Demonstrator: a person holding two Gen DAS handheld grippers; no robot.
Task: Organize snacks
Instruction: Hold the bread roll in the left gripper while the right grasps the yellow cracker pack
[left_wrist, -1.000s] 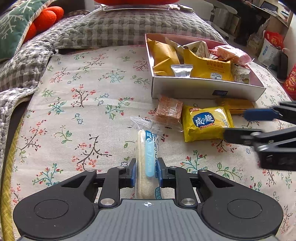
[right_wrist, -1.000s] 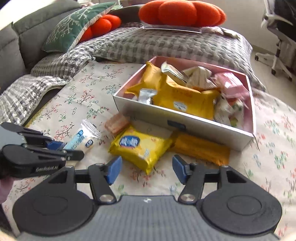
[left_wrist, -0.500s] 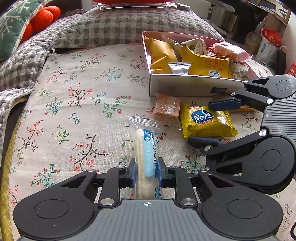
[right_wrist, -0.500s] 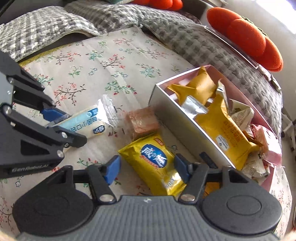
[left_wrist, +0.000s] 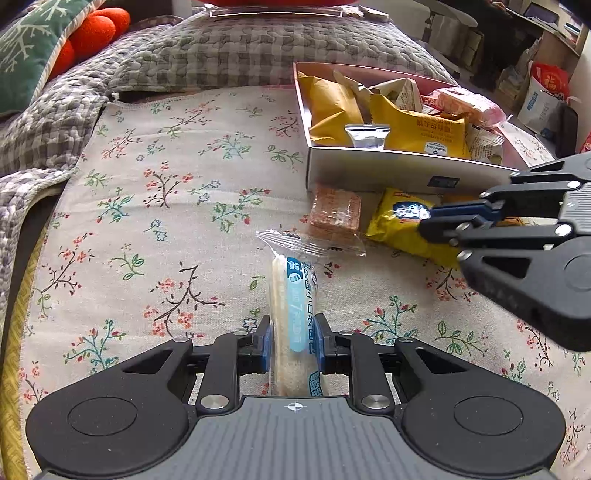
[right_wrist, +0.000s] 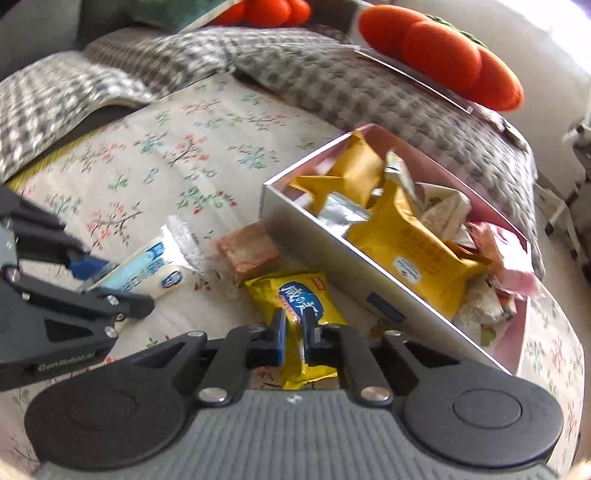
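Yellow wrapping of the biscuit packet (right_wrist: 295, 325) is now pinched by the right gripper (right_wrist: 294, 338), whose jaws were spread a second ago. The long wafer packet (left_wrist: 291, 314) remains clamped by the left gripper (left_wrist: 293, 341) on the floral cloth (left_wrist: 166, 206). The snack box (right_wrist: 332, 251) beside them is partly hidden; the packet's near end is covered.

The left wrist view sits low over the floral cloth (left_wrist: 177, 206), facing the far box (left_wrist: 388, 171) at its right. The right wrist view looks leftward, close above the yellow packet (right_wrist: 299, 295). Both share box, packet and cloth.
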